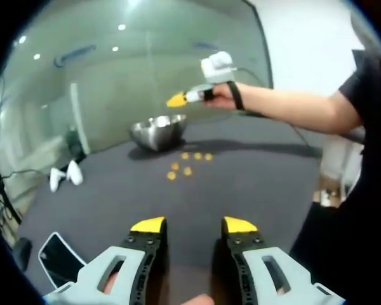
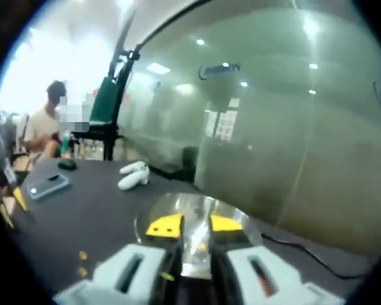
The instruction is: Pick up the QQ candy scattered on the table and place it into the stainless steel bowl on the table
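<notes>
The stainless steel bowl (image 1: 157, 131) sits at the far side of the dark table (image 1: 254, 184). Several yellow QQ candies (image 1: 187, 163) lie scattered just in front of it. My left gripper (image 1: 194, 224) hovers low over the near part of the table, open, with nothing between its jaws. A hand holds my right gripper (image 1: 178, 100) in the air right above the bowl. In the right gripper view the bowl (image 2: 241, 222) lies directly under my right gripper (image 2: 195, 225). Its jaws stand a little apart with only the bowl's inside showing between them. A few candies (image 2: 82, 256) lie left of it.
Two white controllers (image 1: 66, 175) lie left of the bowl, and a dark phone (image 1: 57, 257) rests near the table's left edge. A glass wall runs behind the table. In the right gripper view, a phone (image 2: 47, 184), a mouse (image 2: 66, 165) and a seated person (image 2: 44, 127) are at the far left.
</notes>
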The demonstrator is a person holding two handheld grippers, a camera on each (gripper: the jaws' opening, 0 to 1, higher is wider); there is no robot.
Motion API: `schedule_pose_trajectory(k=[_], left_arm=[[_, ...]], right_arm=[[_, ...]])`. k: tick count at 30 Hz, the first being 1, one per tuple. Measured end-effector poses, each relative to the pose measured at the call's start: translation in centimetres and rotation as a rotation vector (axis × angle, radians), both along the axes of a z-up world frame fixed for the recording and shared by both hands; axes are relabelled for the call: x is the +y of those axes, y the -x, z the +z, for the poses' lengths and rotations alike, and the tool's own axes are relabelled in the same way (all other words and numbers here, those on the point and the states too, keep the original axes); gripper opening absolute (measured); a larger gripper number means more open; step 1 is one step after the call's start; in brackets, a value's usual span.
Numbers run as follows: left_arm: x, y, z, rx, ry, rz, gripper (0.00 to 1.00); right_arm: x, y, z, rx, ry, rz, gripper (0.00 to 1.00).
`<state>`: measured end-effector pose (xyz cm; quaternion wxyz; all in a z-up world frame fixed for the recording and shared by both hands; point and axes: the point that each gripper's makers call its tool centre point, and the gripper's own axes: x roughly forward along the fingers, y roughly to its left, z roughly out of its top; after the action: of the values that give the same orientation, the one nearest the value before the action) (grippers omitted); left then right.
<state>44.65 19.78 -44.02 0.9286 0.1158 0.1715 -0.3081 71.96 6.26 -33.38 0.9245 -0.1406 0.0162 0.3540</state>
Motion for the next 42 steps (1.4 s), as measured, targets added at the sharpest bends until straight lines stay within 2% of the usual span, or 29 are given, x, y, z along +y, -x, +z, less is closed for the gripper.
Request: schedule_pose_trajectory(k=[5,8,13,15,19,22,23,25,28,33,42], left_arm=[[0.2,0.3,0.2,0.0,-0.001,-0.001,0.36],[0.6,0.1,0.2,-0.016,-0.005,0.004,0.36],[0.6,-0.3,-0.3,0.001,-0.006,0.01,0.36],[0.6,-0.4,0.1,-0.024,-0.001,0.02,0.36],[0.5,-0.2,0.6,-0.032,0.019,0.009,0.36],[0.5,-0.3,0.7,-0.036,0.005,0.012,0.35],[0.5,-0.2,0.7,-0.037,0.003,0.01,0.35],[0.4,-0.1,0.7,-0.036,0.005,0.003,0.35],[0.4,-0.1,0.7,-0.034,-0.003,0.002,0.35],[0.5,0.0,0.8,-0.035,-0.002,0.007,0.35],[0.1,0.6,0.8,-0.036,-0.001,-0.006,0.35]], right_arm=[[-1.8,3.7,0.8,0.0,-0.036,0.068,0.17],[-3.5,5.4,0.1,-0.026,-0.043,0.068,0.17],[-6.0,8.2,-3.3,-0.003,0.006,0.076,0.17],[-6.6,9.9,-4.7,-0.001,0.007,0.099,0.17],[-7.9,12.5,-8.0,0.072,0.017,0.124,0.18],[-8.0,14.7,-10.0,0.166,-0.018,0.147,0.16],[-8.2,15.0,-10.7,0.187,0.002,0.149,0.16],[-8.3,15.2,-11.3,0.171,0.037,0.141,0.16],[-7.9,15.3,-11.4,0.192,0.006,0.147,0.17],[-6.7,14.5,-12.3,0.208,0.029,0.14,0.17],[-3.0,14.0,-13.0,0.237,0.054,0.232,0.19]])
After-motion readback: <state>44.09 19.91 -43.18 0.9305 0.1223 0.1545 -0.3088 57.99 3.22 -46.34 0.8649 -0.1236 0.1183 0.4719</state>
